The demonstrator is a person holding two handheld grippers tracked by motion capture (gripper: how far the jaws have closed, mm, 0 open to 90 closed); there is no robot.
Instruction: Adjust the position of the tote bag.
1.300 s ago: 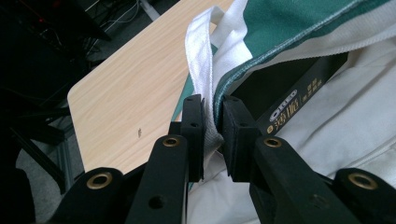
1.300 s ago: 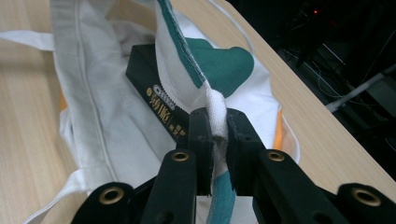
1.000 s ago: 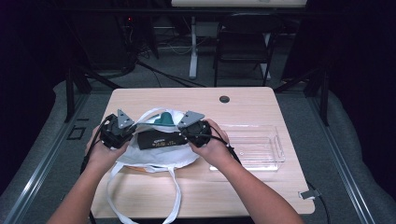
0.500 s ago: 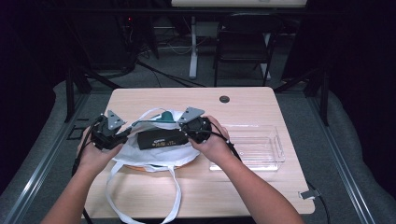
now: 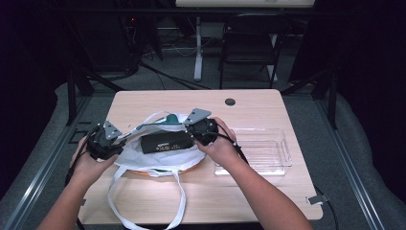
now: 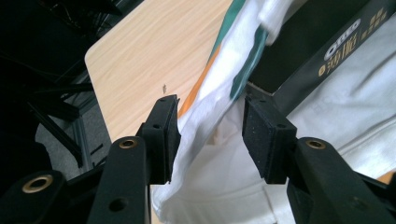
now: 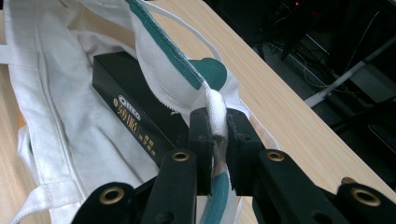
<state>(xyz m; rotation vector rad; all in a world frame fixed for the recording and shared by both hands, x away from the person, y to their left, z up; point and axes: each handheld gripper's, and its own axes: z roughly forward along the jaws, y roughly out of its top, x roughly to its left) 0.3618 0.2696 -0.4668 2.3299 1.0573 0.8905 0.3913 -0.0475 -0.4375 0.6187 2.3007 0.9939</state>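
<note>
One white tote bag point(image 5: 158, 158), one black box point(image 5: 165, 142), one clear tray point(image 5: 268, 153), two grippers.

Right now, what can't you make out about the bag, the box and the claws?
- Black box: the print on it is too small to read in the high view and cut by the edge in the left gripper view.
- White bag: the fabric hides its inside.
- Left claw: open around the bag's edge; the fabric hides whether a pad touches.
- Right claw: shut on the bag's rim; the jaws hide the pinched part.
</note>
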